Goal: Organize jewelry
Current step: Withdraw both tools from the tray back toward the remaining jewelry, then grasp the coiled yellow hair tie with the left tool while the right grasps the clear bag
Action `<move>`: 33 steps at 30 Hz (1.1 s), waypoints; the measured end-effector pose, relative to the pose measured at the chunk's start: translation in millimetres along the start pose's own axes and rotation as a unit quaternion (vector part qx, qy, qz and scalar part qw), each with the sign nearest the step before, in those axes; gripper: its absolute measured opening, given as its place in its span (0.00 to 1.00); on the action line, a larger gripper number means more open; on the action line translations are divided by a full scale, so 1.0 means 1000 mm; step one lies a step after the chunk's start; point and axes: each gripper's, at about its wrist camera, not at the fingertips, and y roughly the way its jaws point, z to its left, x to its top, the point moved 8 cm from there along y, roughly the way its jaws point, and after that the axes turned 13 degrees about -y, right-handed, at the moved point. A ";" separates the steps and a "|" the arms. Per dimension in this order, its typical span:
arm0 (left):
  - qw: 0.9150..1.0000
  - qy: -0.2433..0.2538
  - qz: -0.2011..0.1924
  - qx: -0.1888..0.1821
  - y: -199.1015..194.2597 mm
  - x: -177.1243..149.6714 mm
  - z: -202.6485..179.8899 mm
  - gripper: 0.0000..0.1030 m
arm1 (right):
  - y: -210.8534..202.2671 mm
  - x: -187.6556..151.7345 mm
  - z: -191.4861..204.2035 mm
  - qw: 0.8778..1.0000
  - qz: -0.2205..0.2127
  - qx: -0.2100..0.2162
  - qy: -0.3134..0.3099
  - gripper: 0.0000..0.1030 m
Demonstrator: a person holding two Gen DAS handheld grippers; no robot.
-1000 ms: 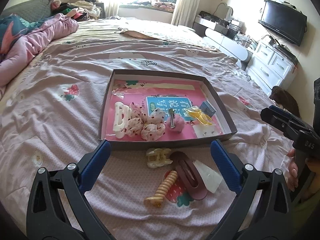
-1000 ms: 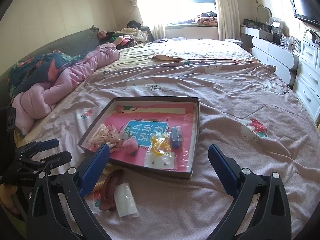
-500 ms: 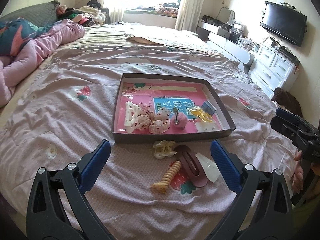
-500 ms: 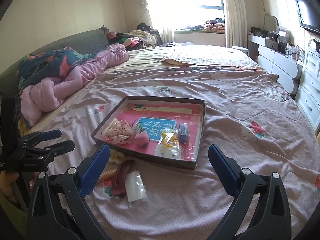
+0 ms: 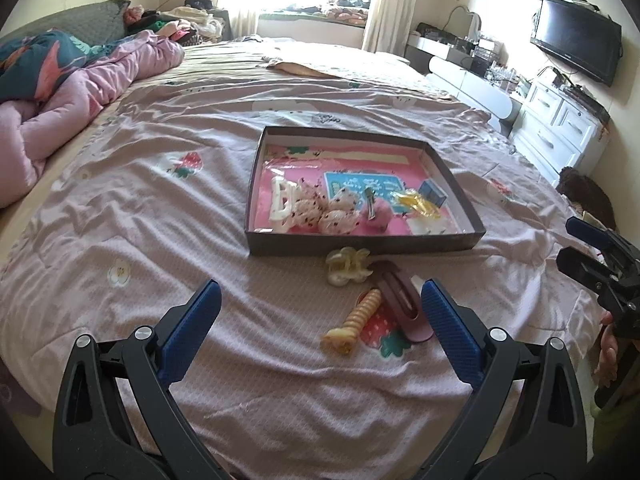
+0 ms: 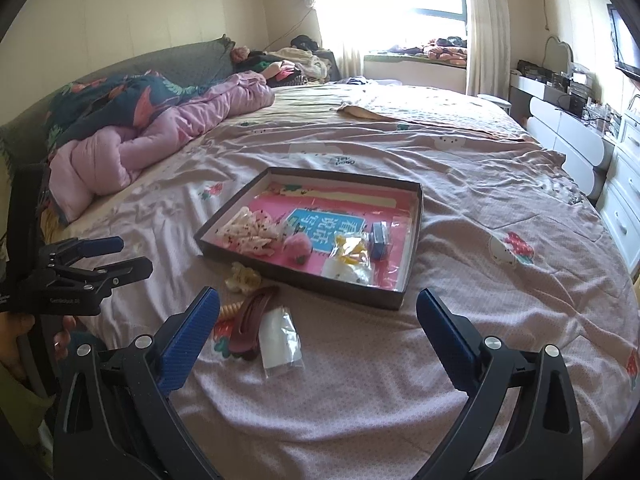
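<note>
The loose hair pieces lie on the bedspread ahead of our fingers: cream claw clip [image 5: 347,266], spiral yellow clip [image 5: 352,323], mauve barrette [image 5: 402,300], clear packet [image 6: 280,337], all just outside the dark tray [image 5: 362,245]. We've pulled both grippers back over the last second, so nothing is being picked yet. Left gripper [image 5: 318,322] spread wide, empty; right gripper [image 6: 318,328] likewise. The packet hides behind our right-hand finger in the left view. The packet's contents are unreadable.

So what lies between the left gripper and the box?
In the left wrist view, between the left gripper and the box: a cream claw clip, a yellow spiral clip and a maroon clip on the bedspread.
</note>
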 end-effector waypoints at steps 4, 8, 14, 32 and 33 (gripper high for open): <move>1.000 0.000 0.005 0.008 0.001 -0.007 0.004 0.89 | 0.001 -0.005 0.005 1.000 0.003 0.006 -0.005 0.93; 1.000 0.002 0.012 0.012 0.003 -0.015 0.007 0.89 | 0.003 -0.009 0.008 1.000 0.008 0.011 -0.010 0.93; 0.999 0.008 0.030 0.017 0.013 -0.028 0.011 0.89 | 0.011 -0.021 0.013 1.000 0.021 0.018 -0.015 0.93; 0.996 0.052 0.067 0.017 0.041 -0.046 -0.007 0.78 | 0.045 -0.046 0.025 0.997 0.060 0.035 -0.045 0.93; 0.996 0.054 0.070 0.017 0.043 -0.047 -0.007 0.77 | 0.047 -0.047 0.026 0.996 0.062 0.036 -0.046 0.93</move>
